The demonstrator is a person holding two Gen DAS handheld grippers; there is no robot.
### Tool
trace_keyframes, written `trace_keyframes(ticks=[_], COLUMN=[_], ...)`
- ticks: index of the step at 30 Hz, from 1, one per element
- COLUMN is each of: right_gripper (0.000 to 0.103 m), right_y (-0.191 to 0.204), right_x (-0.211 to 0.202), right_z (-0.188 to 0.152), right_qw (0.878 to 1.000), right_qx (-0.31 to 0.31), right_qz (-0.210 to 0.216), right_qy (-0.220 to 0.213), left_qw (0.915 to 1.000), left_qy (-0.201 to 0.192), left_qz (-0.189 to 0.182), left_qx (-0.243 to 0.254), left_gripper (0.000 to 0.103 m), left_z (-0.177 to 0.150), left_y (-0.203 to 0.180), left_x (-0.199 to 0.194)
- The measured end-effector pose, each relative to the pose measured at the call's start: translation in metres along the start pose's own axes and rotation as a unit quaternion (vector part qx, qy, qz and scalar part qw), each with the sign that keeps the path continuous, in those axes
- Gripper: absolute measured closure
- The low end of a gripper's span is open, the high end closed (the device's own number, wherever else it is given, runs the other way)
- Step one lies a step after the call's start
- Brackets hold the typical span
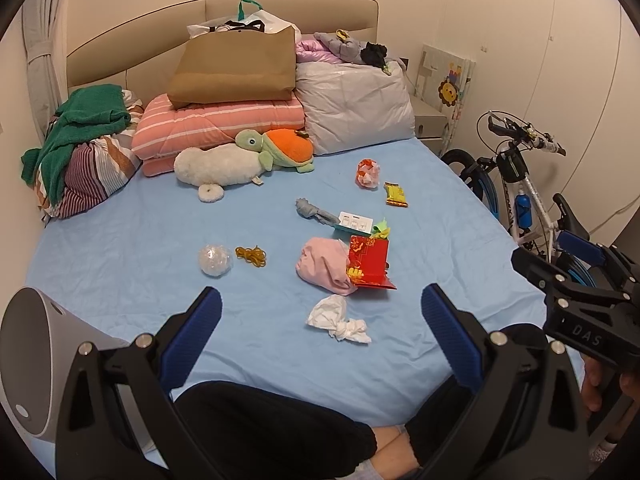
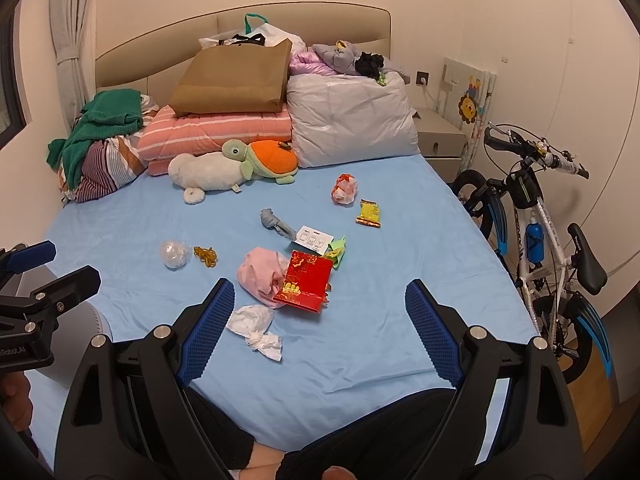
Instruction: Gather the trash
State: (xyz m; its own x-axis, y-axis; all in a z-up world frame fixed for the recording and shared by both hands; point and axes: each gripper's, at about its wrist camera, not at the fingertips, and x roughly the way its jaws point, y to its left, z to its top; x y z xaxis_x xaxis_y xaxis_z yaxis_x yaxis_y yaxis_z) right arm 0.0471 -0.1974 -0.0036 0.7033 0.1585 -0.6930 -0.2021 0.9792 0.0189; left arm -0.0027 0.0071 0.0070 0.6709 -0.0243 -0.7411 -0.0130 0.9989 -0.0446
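Note:
Trash lies on a blue bed sheet [image 1: 160, 216]. A crumpled white tissue [image 1: 338, 319] [image 2: 256, 324] is nearest. Behind it lie a red packet [image 1: 368, 262] [image 2: 306, 280] on a pink cloth [image 1: 324, 264], a white card [image 1: 354, 222], a yellow wrapper [image 1: 395, 194] [image 2: 369, 213], a red-white crumpled wrapper [image 1: 367, 173], a clear plastic ball [image 1: 215, 260] and rubber bands [image 1: 251, 255]. My left gripper [image 1: 322, 312] is open above the near bed edge, the tissue between its fingers. My right gripper [image 2: 320, 308] is open and empty; it also shows in the left wrist view [image 1: 576, 268].
A white-grey bin [image 1: 28, 360] stands at the left by the bed. Plush toys [image 1: 240, 160], folded blankets, a brown paper bag [image 1: 236, 64] and a pillow [image 1: 356, 108] sit by the headboard. A bicycle [image 2: 536, 216] stands right of the bed. My legs lie at the near edge.

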Motion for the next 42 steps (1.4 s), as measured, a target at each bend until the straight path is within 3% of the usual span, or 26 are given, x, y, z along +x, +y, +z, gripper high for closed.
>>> trace_keyframes(ticks=[25,33,42], right_gripper=[0.019,0.019,0.019], right_y=[-0.005,-0.014,-0.032], right_x=[-0.013,0.011,0.079], right_z=[0.008,0.025,0.046], right_qw=[1.0,1.0,1.0], right_qx=[-0.002,-0.013,-0.015], right_qz=[-0.002,-0.01,-0.02], right_qy=[-0.007,-0.008,-0.006], left_qw=[1.0,0.9998,0.9994], left_qy=[0.003,0.017,0.021], left_qz=[0.004,-0.002,0.001], left_qx=[0.007,0.009,0.027], left_gripper=[0.004,0.004,0.004], left_z=[0.006,0.014,0.05], left_y=[-0.004,-0.009,-0.016], left_x=[-0.001,0.029,0.098])
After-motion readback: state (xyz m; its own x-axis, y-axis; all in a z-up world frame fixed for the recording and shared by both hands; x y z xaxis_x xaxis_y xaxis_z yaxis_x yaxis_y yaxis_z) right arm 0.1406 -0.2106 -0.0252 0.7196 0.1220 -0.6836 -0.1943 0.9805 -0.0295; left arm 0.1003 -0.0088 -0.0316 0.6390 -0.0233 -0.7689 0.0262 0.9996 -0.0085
